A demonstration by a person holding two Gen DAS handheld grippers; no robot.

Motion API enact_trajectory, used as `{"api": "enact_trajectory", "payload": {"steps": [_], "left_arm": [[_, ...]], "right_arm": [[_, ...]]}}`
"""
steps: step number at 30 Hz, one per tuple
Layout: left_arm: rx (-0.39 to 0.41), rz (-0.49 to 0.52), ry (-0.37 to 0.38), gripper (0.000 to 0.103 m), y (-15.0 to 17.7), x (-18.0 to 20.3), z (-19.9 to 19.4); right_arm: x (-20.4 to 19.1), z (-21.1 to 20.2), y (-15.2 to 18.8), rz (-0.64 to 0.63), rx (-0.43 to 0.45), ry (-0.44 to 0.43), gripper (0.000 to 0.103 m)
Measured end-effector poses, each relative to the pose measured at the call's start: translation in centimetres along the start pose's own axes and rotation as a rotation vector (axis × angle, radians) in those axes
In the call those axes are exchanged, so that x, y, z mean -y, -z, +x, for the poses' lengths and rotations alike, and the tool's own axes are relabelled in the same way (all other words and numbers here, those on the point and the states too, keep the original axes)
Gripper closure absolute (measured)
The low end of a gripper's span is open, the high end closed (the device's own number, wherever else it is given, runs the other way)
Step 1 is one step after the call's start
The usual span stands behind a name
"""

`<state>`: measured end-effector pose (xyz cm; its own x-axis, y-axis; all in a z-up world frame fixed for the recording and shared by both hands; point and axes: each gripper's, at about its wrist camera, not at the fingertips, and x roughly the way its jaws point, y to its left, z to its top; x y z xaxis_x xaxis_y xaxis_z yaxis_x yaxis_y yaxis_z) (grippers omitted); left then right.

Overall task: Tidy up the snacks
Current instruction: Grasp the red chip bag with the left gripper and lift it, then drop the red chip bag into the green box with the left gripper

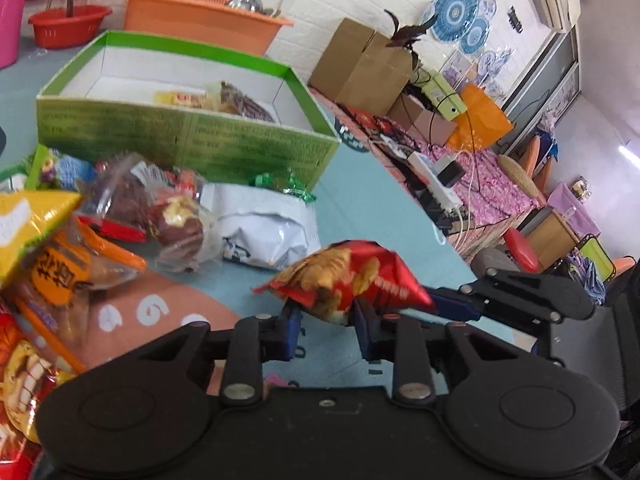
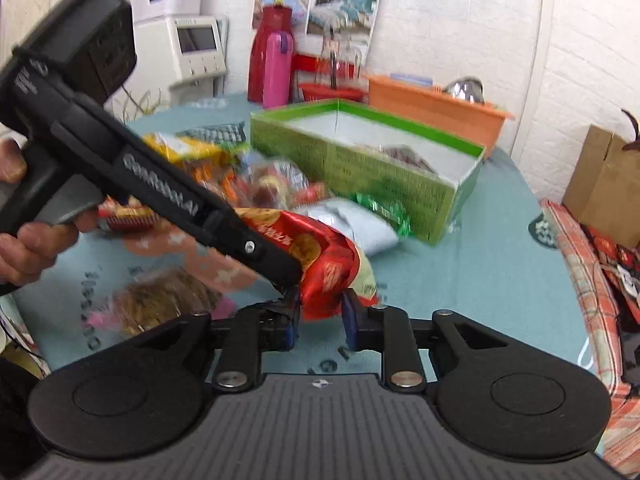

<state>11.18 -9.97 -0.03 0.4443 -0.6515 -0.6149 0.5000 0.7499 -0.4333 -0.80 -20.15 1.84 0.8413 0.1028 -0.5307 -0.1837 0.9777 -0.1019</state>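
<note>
A red snack bag [image 1: 352, 276] is held above the teal table, gripped from both sides. My left gripper [image 1: 328, 320] is shut on its lower edge. My right gripper [image 2: 320, 312] is shut on the same red snack bag [image 2: 332, 264]; its arm shows at the right of the left wrist view [image 1: 520, 292]. The left gripper's body [image 2: 132, 168] crosses the right wrist view. A green box [image 1: 184, 136] stands open behind, with a few snacks inside; it also shows in the right wrist view [image 2: 360, 168]. A pile of snack packets [image 1: 100, 216] lies left of the box.
A white bag [image 1: 268, 228] and a green wrapper [image 1: 284, 184] lie in front of the box. An orange crate [image 1: 200, 16] and red basin [image 1: 68, 24] stand behind. Cardboard boxes [image 1: 368, 64] and cables lie beyond the table's right edge. A cookie packet [image 2: 160, 304] lies near me.
</note>
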Motion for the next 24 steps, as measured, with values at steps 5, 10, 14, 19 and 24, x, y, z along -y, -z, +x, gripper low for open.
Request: {"api": "enact_trajectory", "payload": {"steps": [5, 10, 14, 19, 24], "left_arm": [[0.038, -0.024, 0.0, 0.047, -0.9, -0.6, -1.3], [0.105, -0.033, 0.008, 0.047, -1.2, -0.9, -3.9], [0.158, -0.025, -0.015, 0.047, -3.3, -1.6, -5.2], [0.192, -0.024, -0.058, 0.046, -6.9, -3.6, -5.3], [0.199, -0.04, -0.085, 0.046, -9.8, -6.6, -4.4]], "right_arm": [[-0.4, 0.3, -2.0, -0.046, 0.071, 0.019, 0.074], [-1.3, -0.4, -3.3, -0.098, 0.126, 0.001, 0.074], [-1.3, 0.2, -5.3, -0.124, 0.177, -0.001, 0.074], [-0.2, 3.2, -8.5, -0.113, 0.227, 0.003, 0.074], [1.5, 7.2, -11.3, -0.063, 0.233, -0.015, 0.074]]}}
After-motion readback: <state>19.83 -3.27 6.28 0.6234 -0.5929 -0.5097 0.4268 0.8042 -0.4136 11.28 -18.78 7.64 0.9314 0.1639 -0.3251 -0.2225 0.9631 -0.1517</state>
